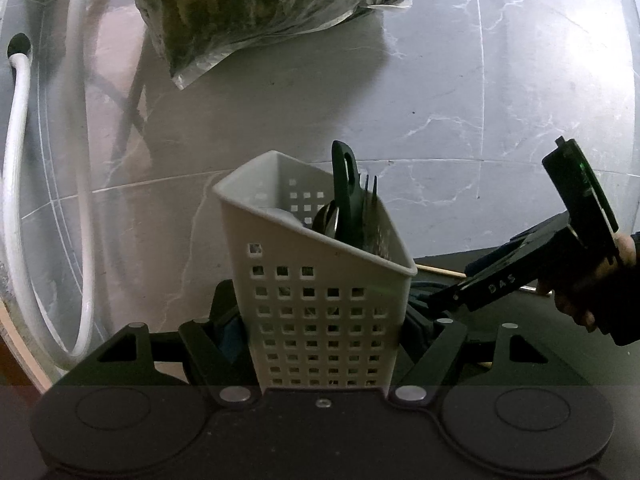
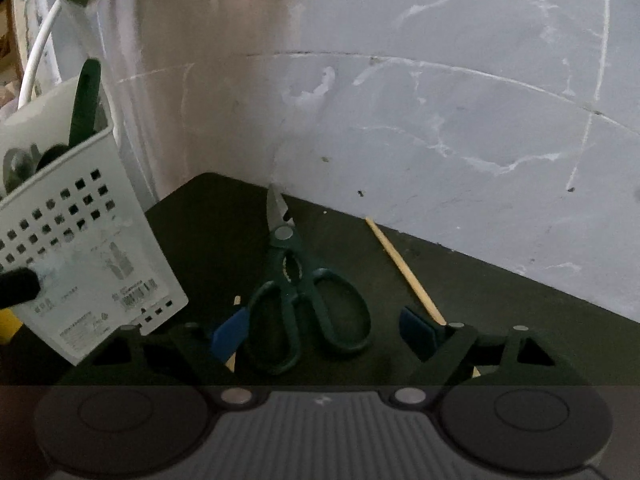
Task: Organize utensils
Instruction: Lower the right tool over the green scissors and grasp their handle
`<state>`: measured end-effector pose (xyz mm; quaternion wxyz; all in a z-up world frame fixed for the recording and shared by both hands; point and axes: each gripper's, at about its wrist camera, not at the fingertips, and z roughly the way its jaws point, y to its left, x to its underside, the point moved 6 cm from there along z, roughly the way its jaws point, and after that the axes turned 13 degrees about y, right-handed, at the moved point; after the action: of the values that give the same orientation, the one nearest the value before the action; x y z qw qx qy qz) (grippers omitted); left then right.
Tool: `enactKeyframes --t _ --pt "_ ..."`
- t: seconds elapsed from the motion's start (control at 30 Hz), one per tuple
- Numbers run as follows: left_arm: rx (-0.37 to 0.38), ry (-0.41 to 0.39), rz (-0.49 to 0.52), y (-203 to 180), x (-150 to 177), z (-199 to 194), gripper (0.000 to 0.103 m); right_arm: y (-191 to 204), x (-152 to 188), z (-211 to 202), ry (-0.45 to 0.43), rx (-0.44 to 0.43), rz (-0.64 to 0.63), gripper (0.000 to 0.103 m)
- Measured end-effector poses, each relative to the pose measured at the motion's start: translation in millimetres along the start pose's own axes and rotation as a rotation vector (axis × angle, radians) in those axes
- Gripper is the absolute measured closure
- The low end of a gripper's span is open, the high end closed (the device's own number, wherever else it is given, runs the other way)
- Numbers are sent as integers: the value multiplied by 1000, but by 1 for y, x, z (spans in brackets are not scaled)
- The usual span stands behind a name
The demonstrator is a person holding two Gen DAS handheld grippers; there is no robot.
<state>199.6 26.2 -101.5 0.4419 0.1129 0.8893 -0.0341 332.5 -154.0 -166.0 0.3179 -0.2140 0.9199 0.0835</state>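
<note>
A white perforated utensil caddy (image 1: 320, 304) is clamped between the fingers of my left gripper (image 1: 324, 320) and tilts a little. Inside it stand a dark green handle (image 1: 346, 184), a fork (image 1: 370, 200) and a spoon. In the right wrist view the caddy (image 2: 80, 248) leans at the left. Dark-green-handled scissors (image 2: 304, 292) lie flat on the black mat (image 2: 520, 300). My right gripper (image 2: 324, 330) is open low over them, its blue pads (image 2: 232, 330) on either side of the handle loops without pressing on them. A wooden stick (image 2: 404, 268) lies to the right of the scissors.
A clear plastic bag of greenish-brown stuff (image 1: 256, 12) lies at the back on grey marbled tiles (image 1: 440, 100). A white hose (image 1: 18, 160) curves along the left. A hand (image 1: 580, 304) holds the right gripper at the right edge. A second short stick (image 2: 237, 300) pokes out by the left pad.
</note>
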Motion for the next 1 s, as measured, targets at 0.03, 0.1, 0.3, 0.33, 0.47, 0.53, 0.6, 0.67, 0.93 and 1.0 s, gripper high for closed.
enactKeyframes --t 0.03,0.1,0.3,0.33,0.47,0.53,0.6,0.67,0.93,1.0 --pt "0 0 0 0 0 0 26 0 0 2 6 3 -4 18" --pt "1 0 1 0 0 0 26 -1 -1 5 13 8 -7 18" --pt "1 0 1 0 0 0 26 -2 -5 12 34 -25 -17 16" --pt "1 0 1 0 0 0 26 -1 -5 14 38 -20 -30 16" --pt "0 0 0 -1 0 0 26 1 -6 17 49 -2 -64 16" --pt "0 0 0 -1 0 0 26 -1 -6 18 47 4 -66 16" --pt "1 0 0 -1 0 0 26 -2 -6 19 49 13 -72 18" --pt "2 -1 -1 -1 0 0 26 -1 -6 18 45 22 -92 20" --pt "6 -1 -3 1 0 1 26 -4 -4 24 66 3 -79 23" --pt "5 -1 -4 0 0 1 26 -3 -4 22 52 2 -84 35"
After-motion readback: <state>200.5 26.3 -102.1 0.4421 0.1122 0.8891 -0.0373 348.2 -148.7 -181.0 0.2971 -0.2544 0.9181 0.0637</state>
